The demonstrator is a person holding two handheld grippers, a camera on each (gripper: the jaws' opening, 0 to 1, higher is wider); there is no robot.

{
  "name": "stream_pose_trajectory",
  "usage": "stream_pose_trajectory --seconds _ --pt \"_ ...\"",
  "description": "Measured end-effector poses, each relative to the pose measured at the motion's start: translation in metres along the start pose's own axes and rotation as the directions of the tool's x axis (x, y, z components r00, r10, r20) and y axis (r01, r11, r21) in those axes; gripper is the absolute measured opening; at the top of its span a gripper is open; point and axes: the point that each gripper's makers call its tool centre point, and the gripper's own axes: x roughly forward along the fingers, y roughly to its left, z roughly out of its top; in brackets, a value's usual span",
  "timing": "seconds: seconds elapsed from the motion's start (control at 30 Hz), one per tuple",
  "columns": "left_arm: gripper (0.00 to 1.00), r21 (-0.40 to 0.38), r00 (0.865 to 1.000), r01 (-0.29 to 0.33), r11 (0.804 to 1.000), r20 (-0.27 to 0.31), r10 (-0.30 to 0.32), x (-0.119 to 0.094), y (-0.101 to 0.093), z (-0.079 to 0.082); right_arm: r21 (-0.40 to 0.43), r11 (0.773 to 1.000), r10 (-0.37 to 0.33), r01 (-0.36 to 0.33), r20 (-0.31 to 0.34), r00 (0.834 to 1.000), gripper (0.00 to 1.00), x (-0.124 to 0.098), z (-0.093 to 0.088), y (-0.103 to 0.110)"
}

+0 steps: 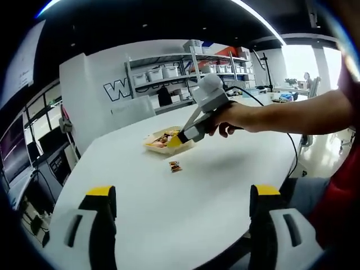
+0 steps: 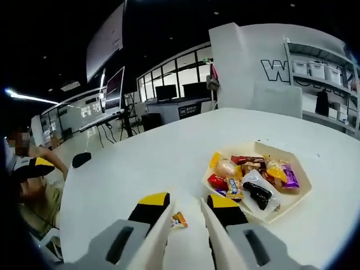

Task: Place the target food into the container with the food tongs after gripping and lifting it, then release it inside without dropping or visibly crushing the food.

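A small orange-wrapped snack [image 1: 175,166] lies alone on the white table [image 1: 185,214], a little in front of the cream tray [image 1: 151,144]. In the right gripper view the same snack [image 2: 179,219] sits on the table between and just beyond my right gripper [image 2: 187,201], whose yellow-tipped jaws stand apart with nothing held. To its right, the tray [image 2: 301,194] holds several wrapped snacks [image 2: 250,177]. A hand holds the right gripper [image 1: 174,140], its tip hovering by the tray's near edge. My left gripper [image 1: 183,191] is wide open and low over the near table.
Shelving with white bins [image 1: 169,70] and a grey chair [image 1: 134,108] stand behind the table. Desks with monitors [image 2: 169,93] line the far side. The table's edge curves close on the right [image 1: 289,163], beside the person's arm [image 1: 304,115].
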Motion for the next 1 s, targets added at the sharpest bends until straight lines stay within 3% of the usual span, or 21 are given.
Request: stream_pose_trajectory --seconds 0.37,1.0 --pt "0.96 0.001 1.0 0.004 1.0 -0.003 -0.004 0.002 -0.001 0.0 -0.03 0.997 0.076 -0.077 -0.033 0.997 0.22 0.004 -0.011 0.019" --pt "0.96 0.001 1.0 0.001 1.0 -0.007 -0.001 0.0 -0.002 -0.003 -0.107 0.989 0.1 -0.106 -0.067 0.993 0.25 0.01 -0.026 0.029"
